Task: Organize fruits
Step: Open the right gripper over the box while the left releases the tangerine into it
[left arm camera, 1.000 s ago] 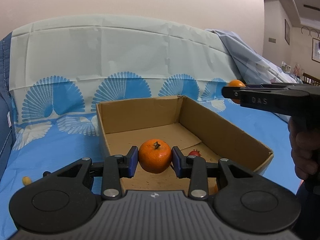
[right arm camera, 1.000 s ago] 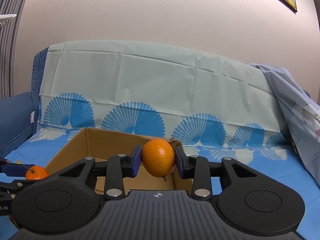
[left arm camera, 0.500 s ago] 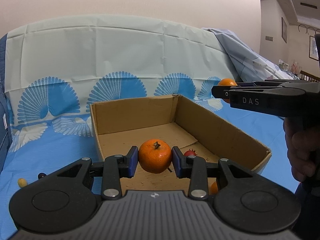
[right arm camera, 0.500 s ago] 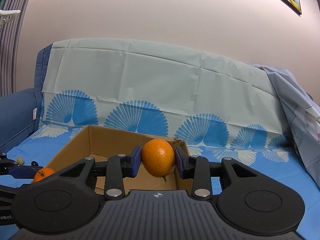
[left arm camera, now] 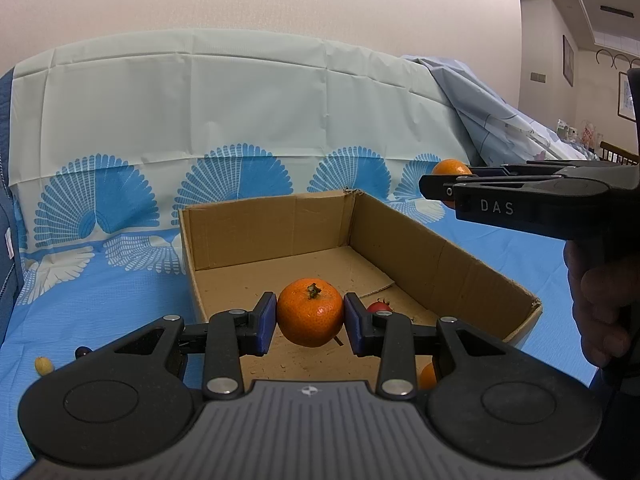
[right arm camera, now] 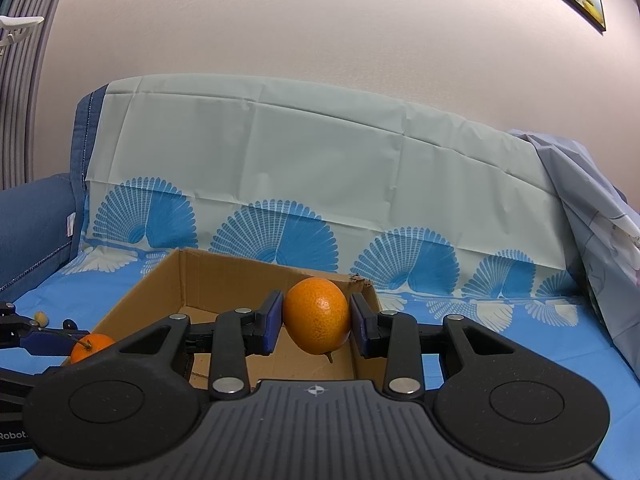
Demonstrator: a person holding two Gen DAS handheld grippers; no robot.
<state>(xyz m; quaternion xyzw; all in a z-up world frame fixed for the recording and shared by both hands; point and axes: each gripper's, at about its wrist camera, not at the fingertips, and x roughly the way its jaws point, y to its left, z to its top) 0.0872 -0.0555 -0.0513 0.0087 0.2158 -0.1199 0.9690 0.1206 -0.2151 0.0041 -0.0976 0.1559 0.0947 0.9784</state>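
Observation:
My left gripper is shut on a tangerine, stem up, held above the near part of an open cardboard box. In the box lie a small red fruit and another orange fruit, mostly hidden by my finger. My right gripper is shut on a larger orange and hangs over the box near its far right corner. From the left wrist view, the right gripper juts in from the right with its orange. The left gripper's tangerine shows at the right view's left edge.
The box sits on a blue cloth with fan prints, draped up over a backrest. A small yellow fruit and a dark one lie on the cloth left of the box. A person's hand grips the right tool.
Both grippers keep their fruit. In the left wrist view the right gripper's tip and the box have drifted slightly leftward; otherwise nothing differs.

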